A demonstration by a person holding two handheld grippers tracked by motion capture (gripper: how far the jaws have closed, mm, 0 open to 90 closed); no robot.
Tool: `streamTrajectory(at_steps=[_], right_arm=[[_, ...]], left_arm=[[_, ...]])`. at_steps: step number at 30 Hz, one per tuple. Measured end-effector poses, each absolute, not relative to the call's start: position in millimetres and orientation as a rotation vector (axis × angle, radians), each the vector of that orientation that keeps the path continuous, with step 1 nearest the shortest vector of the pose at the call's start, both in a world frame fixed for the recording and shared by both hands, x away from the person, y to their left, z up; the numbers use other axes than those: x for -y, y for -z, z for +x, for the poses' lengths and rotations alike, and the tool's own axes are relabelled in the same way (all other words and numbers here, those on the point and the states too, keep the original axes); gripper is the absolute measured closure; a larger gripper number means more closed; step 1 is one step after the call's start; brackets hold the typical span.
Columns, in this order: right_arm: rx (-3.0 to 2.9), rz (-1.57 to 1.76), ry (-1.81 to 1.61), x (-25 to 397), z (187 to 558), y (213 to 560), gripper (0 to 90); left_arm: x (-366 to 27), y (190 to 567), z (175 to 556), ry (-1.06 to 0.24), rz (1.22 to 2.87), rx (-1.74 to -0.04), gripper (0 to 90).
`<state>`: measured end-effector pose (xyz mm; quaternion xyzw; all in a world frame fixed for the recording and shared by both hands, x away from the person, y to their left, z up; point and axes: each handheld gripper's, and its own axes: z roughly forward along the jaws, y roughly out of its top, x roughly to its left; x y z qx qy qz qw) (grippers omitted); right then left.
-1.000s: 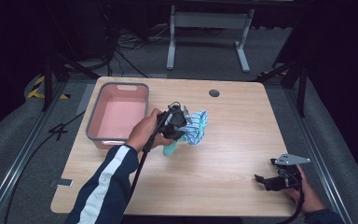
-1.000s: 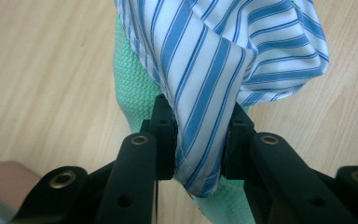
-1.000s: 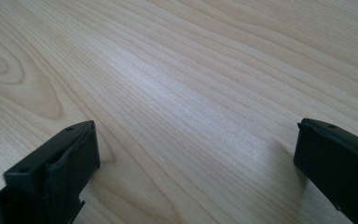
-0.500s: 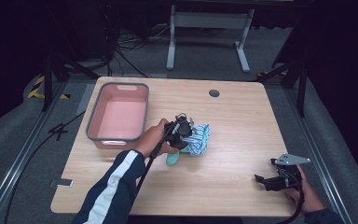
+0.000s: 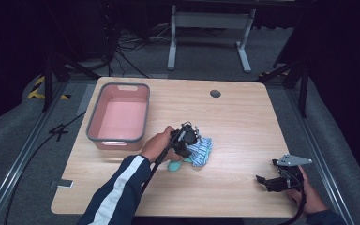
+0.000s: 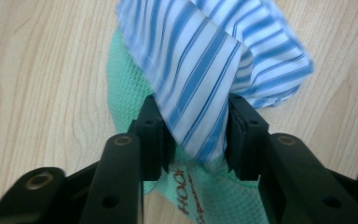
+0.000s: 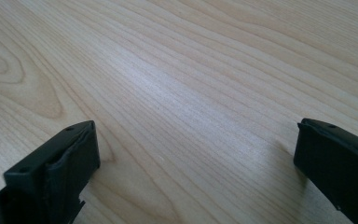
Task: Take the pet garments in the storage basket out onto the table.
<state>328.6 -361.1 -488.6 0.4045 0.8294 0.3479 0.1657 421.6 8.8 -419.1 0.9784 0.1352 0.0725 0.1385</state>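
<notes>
Wooden table (image 5: 243,122) carries a pink tub (image 5: 118,117) at its left. From below, the sleeved left arm reaches to mid-table, where the left gripper (image 6: 195,135) pinches a striped cloth (image 6: 205,60) lying over a green cloth (image 6: 130,93). Near the right corner, the right gripper (image 7: 193,154) gapes wide, holding nothing.

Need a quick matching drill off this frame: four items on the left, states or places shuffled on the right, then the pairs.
Items:
1. left gripper
2. right gripper
3. pink bin
4. green cloth

States or places:
A. lies flat on the table under the striped cloth
B. open, nothing between the jaws, over bare wood
C. shut on a fold of blue-and-white striped fabric
D. stands empty at the table's left side

Pairs: 1-C, 2-B, 3-D, 4-A
</notes>
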Motion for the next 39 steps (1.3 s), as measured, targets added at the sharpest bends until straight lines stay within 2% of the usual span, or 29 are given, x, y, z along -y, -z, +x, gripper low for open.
streamTrajectory(at_steps=[3,8,23,39], right_arm=[[-2.362,1.151,-0.991,361.1,328.6,488.6,0.5],[-2.362,1.151,-0.990,361.1,328.6,488.6,0.5],[-2.362,1.151,-0.989,361.3,328.2,488.6,0.5],[-2.362,1.151,-0.990,361.3,328.2,488.6,0.5]], left_arm=[[-8.5,419.7,421.6,-0.213,2.822,-0.394,55.3],[-11.7,417.5,421.1,-0.202,2.812,-0.408,52.0],[-37.6,403.2,410.4,-0.267,2.656,-0.494,32.2],[-74.3,400.0,382.4,-0.340,2.584,-0.457,27.8]])
